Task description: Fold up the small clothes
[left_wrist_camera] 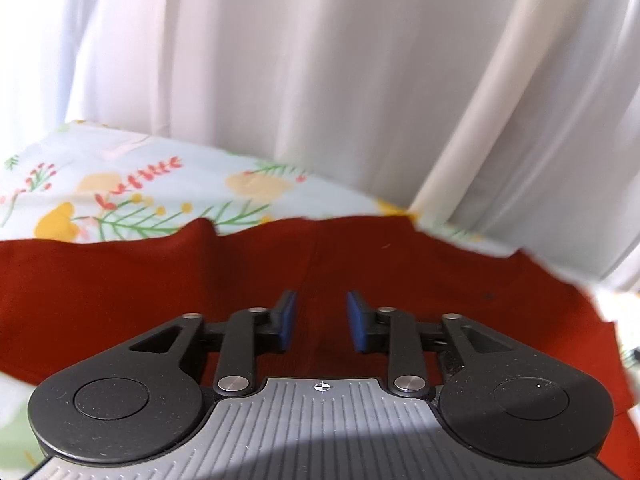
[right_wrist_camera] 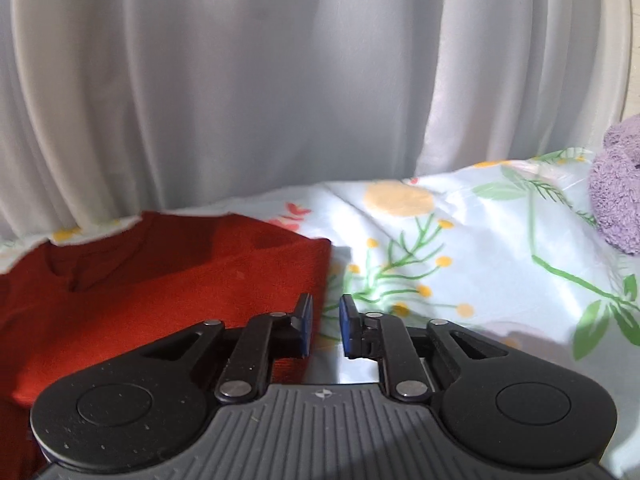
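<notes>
Bedding: pale floral sheet (right_wrist_camera: pixel 460 232) printed with yellow blooms, red sprigs and green stems, spread over the bed. Backdrop: white pleated curtain (left_wrist_camera: pixel 320 60) hanging close behind the far edge. Red garment (left_wrist_camera: pixel 400 264) lies flat on the sheet, rumpled along its far hem. My left tool (left_wrist_camera: pixel 321 322) hovers over its middle, blue pads apart, nothing between. My right tool (right_wrist_camera: pixel 324 326) sits at the garment's right edge, also apart. Lilac fluffy item (right_wrist_camera: pixel 618 188) at far right.
</notes>
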Available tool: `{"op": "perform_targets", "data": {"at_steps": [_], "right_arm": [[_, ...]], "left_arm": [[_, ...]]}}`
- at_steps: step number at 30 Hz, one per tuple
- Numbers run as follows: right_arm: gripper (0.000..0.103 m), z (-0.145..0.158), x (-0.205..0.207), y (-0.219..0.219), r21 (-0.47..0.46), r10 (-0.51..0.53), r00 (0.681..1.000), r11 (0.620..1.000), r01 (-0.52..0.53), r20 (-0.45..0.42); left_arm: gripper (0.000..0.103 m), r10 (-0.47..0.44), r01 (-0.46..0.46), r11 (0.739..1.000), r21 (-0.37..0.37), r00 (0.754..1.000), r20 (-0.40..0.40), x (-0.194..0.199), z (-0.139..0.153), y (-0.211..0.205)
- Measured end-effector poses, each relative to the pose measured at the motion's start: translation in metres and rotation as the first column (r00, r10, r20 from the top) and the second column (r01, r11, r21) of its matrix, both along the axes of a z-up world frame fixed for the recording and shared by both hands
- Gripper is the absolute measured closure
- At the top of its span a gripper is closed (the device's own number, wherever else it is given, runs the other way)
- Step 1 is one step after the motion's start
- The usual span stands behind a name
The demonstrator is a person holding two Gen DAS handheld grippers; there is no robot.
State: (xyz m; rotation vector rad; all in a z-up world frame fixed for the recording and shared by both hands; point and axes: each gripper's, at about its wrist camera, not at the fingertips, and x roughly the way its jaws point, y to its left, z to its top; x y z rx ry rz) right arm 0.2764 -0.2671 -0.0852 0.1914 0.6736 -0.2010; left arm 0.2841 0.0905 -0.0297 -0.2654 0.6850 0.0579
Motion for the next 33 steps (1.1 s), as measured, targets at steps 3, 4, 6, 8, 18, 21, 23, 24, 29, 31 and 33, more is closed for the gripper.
{"op": "perform_targets", "data": {"at_steps": [3,4,6,8,18,21,23,24,29,31,33], "right_arm": [[0.087,0.003,0.000,0.030,0.019,0.168,0.986,0.986,-0.169,0.009],[0.087,0.001,0.004,0.044,-0.005,0.220,0.975,0.975,-0.220,0.000],[0.087,-0.008,0.011,0.071,-0.051,0.293,0.956,0.954,-0.294,-0.034],[0.087,-0.020,0.022,0.085,-0.075,0.322,0.944,0.942,-0.328,-0.073],[0.087,-0.028,0.055,0.080,-0.193,0.274,0.959,0.940,-0.282,-0.068],[0.087,-0.016,0.027,0.076,-0.115,0.276,0.959,0.953,-0.282,-0.059],[0.087,-0.015,0.001,0.075,-0.091,0.275,0.960,0.956,-0.279,-0.053],[0.087,-0.019,-0.010,0.074,-0.096,0.269,0.960,0.956,-0.276,-0.082],[0.087,-0.030,-0.031,0.072,-0.130,0.259,0.965,0.956,-0.262,-0.036],[0.087,-0.031,-0.030,0.075,-0.148,0.262,0.964,0.953,-0.265,-0.036],[0.087,-0.031,-0.032,0.077,-0.161,0.264,0.964,0.951,-0.265,-0.033]], "left_arm": [[0.062,-0.115,0.115,0.993,-0.030,0.993,-0.022,0.006,-0.005,-0.027],[0.063,-0.144,0.144,0.989,-0.015,0.989,-0.043,0.009,-0.010,-0.037],[0.064,-0.181,0.183,0.983,0.015,0.981,-0.066,0.016,-0.021,-0.052],[0.065,-0.178,0.182,0.983,0.038,0.980,-0.092,0.026,-0.032,-0.058],[0.053,-0.096,0.102,0.993,0.059,0.991,-0.097,0.030,-0.032,-0.055],[0.035,-0.109,0.108,0.994,-0.027,0.991,-0.081,0.006,-0.028,-0.052],[0.034,-0.129,0.125,0.991,-0.046,0.989,-0.075,0.000,-0.034,-0.055],[0.034,-0.131,0.130,0.991,-0.011,0.990,-0.058,-0.002,-0.036,-0.059],[0.029,-0.143,0.144,0.990,0.016,0.989,-0.041,-0.001,-0.038,-0.064],[0.029,-0.135,0.135,0.991,-0.013,0.990,-0.032,-0.003,-0.038,-0.060],[0.029,-0.142,0.141,0.990,-0.020,0.990,-0.027,-0.003,-0.039,-0.058]]}}
